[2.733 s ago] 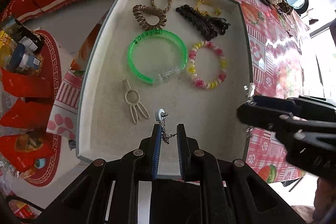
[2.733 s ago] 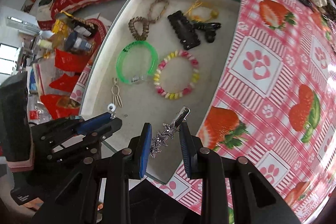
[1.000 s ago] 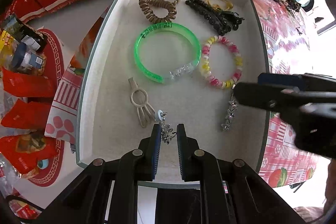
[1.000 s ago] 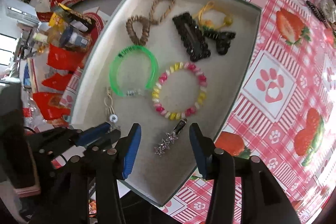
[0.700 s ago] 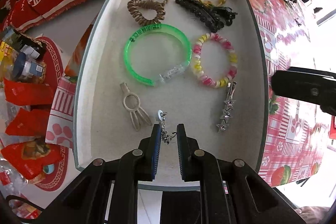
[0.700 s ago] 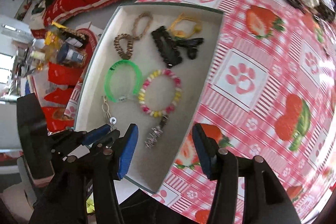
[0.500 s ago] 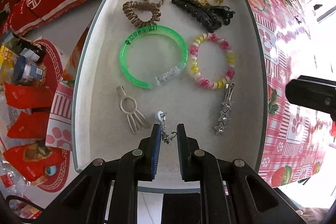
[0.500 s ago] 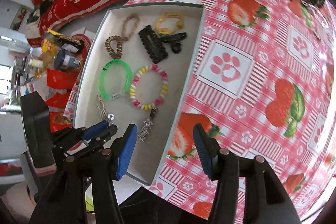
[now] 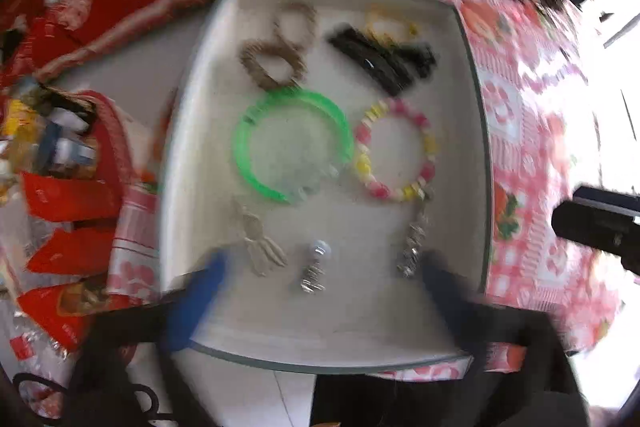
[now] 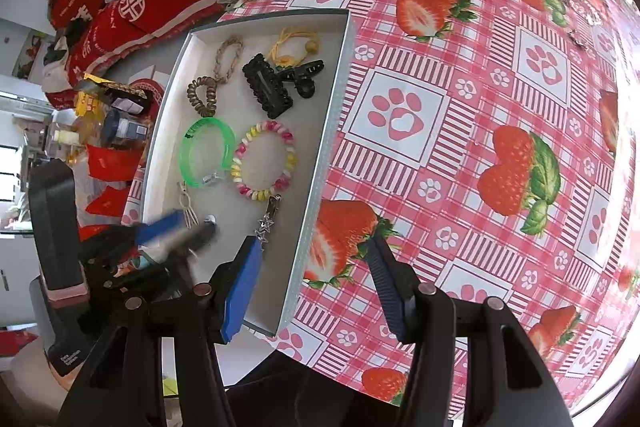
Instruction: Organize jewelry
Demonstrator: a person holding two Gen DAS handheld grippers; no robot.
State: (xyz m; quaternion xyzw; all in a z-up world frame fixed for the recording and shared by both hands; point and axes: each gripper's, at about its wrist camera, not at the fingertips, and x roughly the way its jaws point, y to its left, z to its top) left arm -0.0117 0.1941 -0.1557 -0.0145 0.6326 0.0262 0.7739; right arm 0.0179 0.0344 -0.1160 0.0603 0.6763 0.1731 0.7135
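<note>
Your left gripper (image 9: 316, 291) stands spread above the released pearl earring (image 9: 316, 267) on the tray (image 9: 192, 131) floor. Your right gripper (image 10: 316, 283) is wide apart, empty. Lift the left one straight up, clearing neighbouring pieces.

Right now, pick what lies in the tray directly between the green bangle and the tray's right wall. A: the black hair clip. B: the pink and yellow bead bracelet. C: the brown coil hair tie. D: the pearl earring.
B: the pink and yellow bead bracelet lies flat beside the green bangle, on the side toward the tray's right wall, while the other pieces sit nearer the tray's ends.
</note>
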